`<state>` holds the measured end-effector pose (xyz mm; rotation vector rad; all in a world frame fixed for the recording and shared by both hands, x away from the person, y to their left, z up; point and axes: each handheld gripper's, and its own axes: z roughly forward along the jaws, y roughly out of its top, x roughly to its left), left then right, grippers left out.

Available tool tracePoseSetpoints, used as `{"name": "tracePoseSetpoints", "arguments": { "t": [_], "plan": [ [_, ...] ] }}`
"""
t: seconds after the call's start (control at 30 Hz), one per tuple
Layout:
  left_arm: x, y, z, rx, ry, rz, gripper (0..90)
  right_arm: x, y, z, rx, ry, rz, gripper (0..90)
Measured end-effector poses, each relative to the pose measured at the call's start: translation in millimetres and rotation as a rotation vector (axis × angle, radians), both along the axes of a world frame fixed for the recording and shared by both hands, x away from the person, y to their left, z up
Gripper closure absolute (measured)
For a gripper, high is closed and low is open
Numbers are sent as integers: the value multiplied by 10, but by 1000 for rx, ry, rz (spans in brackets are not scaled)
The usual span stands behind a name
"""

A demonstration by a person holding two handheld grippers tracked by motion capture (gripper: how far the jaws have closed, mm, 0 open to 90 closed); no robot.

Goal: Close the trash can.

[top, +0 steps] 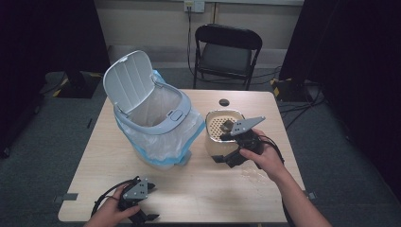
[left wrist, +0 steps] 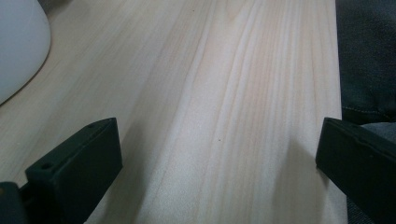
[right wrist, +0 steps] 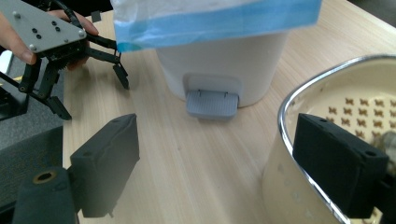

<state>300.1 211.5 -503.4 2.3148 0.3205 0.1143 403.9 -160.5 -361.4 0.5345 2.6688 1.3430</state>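
While I hold the right gripper (top: pixel 226 150) open astride the cream pot's (top: pixel 218 142) near rim, one jaw inside, one outside | no readable writing on it | its own view adds a grey pedal (right wrist: pixel 211 103) on the white bin (top: pixel 156 118) ahead | left gripper (top: pixel 142 213) open over bare table (left wrist: pixel 224 93).

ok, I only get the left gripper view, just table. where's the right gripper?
Observer: Right gripper is at the basket, fingers open, one outside its wall, one over the rim.
Operator: Anything in the basket?
Observer: One small dark piece on its perforated floor.
Operator: Bin state?
Observer: Bin stands left of the basket, lid up, bag lining it.
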Motion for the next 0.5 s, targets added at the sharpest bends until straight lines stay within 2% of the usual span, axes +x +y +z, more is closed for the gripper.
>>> {"name": "tracePoseSetpoints", "arguments": {
  "t": [0.23,0.5],
  "plan": [
    [0,0,0,-1,0,0,0,-52,-125,-169,1,18,-22,143],
    [0,0,0,0,0,0,0,-142,-187,-373,-19,29,-18,143]
  ]
}}
